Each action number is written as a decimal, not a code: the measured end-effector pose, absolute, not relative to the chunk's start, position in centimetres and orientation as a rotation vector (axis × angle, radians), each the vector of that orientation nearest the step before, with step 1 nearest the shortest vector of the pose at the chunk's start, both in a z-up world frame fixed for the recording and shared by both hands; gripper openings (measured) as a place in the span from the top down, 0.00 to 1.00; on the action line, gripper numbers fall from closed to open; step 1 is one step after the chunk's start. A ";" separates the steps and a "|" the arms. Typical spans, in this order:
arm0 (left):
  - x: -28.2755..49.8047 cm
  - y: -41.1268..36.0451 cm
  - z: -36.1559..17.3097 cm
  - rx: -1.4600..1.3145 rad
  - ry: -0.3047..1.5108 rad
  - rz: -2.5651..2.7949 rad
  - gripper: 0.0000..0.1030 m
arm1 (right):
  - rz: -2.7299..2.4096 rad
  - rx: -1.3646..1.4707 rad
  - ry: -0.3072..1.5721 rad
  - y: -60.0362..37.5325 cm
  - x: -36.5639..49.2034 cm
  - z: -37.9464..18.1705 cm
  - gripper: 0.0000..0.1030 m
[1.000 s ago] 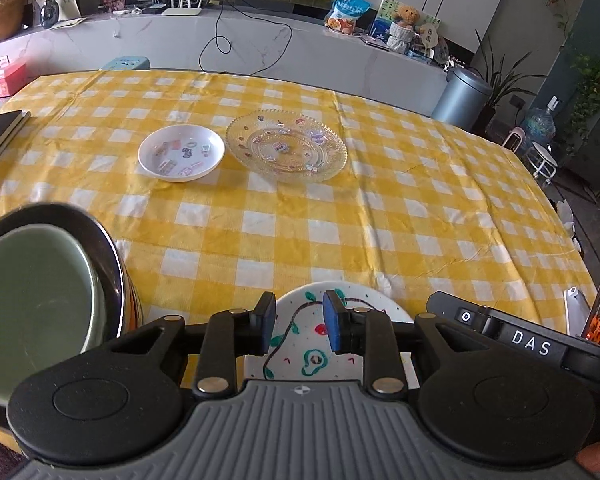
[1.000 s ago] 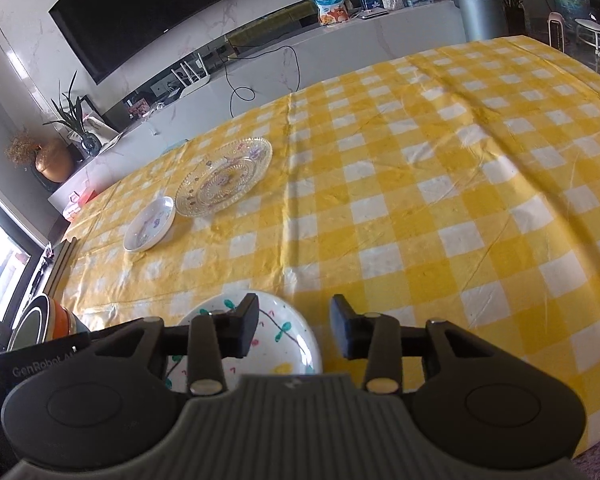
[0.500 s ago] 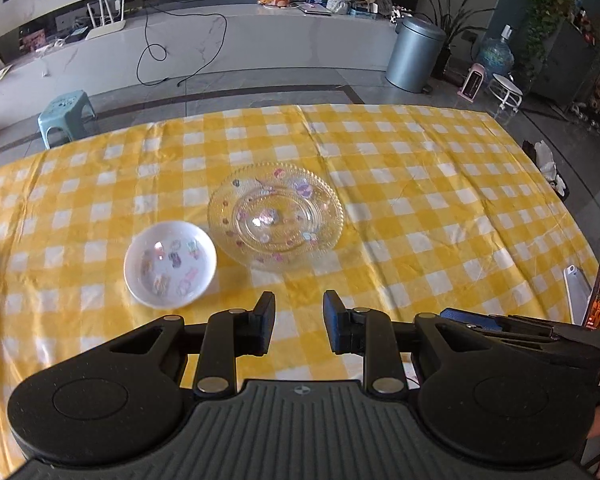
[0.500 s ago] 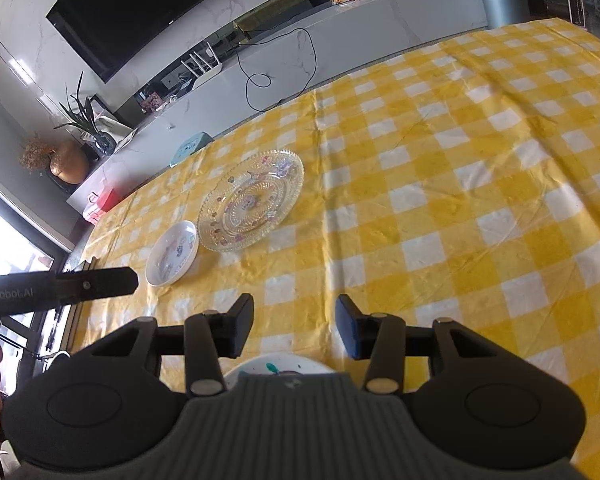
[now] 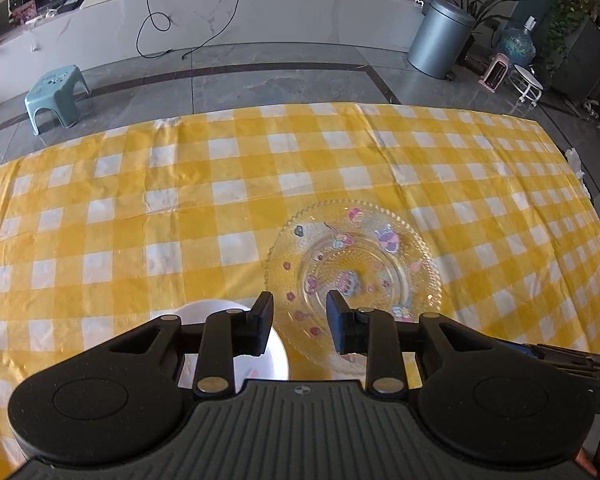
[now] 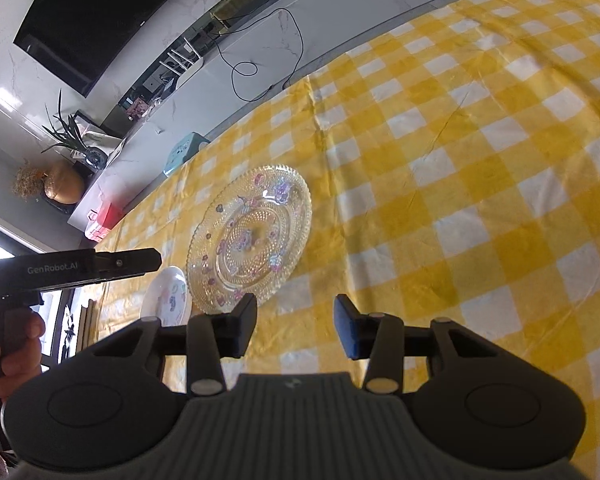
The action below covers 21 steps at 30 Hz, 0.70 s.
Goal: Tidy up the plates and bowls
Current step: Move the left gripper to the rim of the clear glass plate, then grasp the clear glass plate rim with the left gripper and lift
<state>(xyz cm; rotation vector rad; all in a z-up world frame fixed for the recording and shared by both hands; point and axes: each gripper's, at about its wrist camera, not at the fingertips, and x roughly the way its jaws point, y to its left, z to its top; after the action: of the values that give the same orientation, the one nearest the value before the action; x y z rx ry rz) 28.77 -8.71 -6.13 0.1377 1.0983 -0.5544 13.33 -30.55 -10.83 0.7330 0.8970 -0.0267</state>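
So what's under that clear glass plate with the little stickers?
Only the yellow checked tablecloth shows through the glass plate. The near rim is hidden behind the left gripper's fingers.

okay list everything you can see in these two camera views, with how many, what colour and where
glass plate: 1, clear with pink and purple stickers, on the table, just ahead of both grippers
small plate: 1, white with stickers, beside the glass plate, partly hidden by the left gripper
tablecloth: 1, yellow and white check, covers the table
stool: 1, pale green, on the floor beyond the table
bin: 1, grey, by the counter
television: 1, black, on the wall
vase: 1, gold, on the counter
left gripper: 1, black, jaws opening, nothing between them
right gripper: 1, black, jaws apart, empty
hand: 1, on the left gripper's handle
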 end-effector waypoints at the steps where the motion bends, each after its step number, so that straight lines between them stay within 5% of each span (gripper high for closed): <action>1: 29.5 -8.5 -6.5 0.128 1.102 -0.542 0.64 | -0.030 0.740 0.900 -30.6 13.9 -11.1 0.58; 13: 33.2 -7.7 -9.8 0.046 1.184 -0.531 0.61 | -0.047 0.795 0.895 -31.2 17.1 -12.8 0.66; 21: 33.2 -7.3 -10.2 -0.014 1.198 -0.545 0.83 | -0.056 0.818 0.897 -31.3 17.9 -13.4 0.87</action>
<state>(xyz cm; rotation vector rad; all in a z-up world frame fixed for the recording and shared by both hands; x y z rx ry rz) 33.19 -7.30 -10.18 -0.0137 1.1979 -0.5453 17.91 -31.32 -13.44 0.8184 0.8969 -0.0563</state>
